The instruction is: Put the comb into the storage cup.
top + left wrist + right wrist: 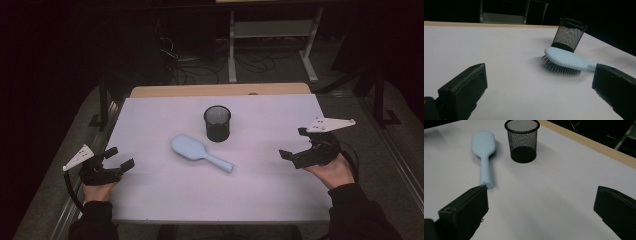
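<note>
A light blue hairbrush (200,152) lies bristles down at the centre of the high view, on the white desk (165,197), its head toward the upper left and its handle running to the lower right. Just above and right of the head stands a black mesh pen cup (217,123), upright, close to the brush; whether the two touch cannot be told.

The left gripper (119,158) sits at the lower left of the high view, over the desk's left edge, held in a hand (98,191), with its fingers spread wide and nothing between them. In the left gripper view the hairbrush (565,61) shows at the right of centre, bristles on the desk, with the pen cup (569,35) behind it at the upper right.

The right gripper (294,144) is at the right of the high view, over the desk's right part, held in the other hand (331,172); its fingers are also spread apart and hold nothing. In the right gripper view the hairbrush (484,152) lies at the upper left, its handle end just above the left finger (465,212), and the pen cup (522,141) stands at top centre, beside the brush head.

Both grippers are well apart from the brush.
</note>
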{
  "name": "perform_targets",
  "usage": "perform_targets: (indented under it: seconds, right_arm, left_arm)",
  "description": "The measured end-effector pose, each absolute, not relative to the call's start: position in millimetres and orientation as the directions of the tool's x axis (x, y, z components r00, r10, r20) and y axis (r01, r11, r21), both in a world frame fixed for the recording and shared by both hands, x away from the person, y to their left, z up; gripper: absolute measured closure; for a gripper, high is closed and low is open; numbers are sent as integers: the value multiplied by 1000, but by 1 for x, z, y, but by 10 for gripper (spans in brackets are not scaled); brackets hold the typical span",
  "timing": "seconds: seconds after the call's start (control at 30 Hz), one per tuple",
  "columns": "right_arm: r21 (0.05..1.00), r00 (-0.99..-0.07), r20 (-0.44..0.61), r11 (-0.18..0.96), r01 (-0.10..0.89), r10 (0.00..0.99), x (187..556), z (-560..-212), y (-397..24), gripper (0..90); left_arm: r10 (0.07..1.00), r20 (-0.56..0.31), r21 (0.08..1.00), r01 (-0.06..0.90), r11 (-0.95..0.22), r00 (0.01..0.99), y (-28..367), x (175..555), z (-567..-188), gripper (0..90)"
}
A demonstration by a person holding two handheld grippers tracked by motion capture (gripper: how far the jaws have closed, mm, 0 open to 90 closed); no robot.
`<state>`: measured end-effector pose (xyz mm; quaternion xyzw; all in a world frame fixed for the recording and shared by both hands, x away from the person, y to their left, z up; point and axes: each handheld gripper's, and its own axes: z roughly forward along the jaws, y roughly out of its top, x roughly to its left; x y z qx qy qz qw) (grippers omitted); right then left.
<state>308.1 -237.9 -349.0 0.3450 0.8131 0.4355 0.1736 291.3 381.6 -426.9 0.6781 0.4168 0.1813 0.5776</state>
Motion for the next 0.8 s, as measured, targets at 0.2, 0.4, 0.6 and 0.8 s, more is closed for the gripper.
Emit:
perform_targets:
  seconds: [0.2,0.4,0.6,0.8]
  right_arm:
    - [823,-714,7,402,402,700,312,-344,-231,0]
    - [822,-727,-6,417,387,687,316,-339,-222,0]
    - [818,-741,-11,432,380,672,320,-335,-212,0]
    - [817,-751,-8,437,376,660,323,-332,-206,0]
  left_arm:
    - [774,-236,934,356,14,587,382,291,-427,0]
    - [775,-236,934,357,14,587,381,291,-427,0]
    - [774,-236,934,357,13,588,382,292,-427,0]
    - [773,-235,934,358,11,589,381,292,-427,0]
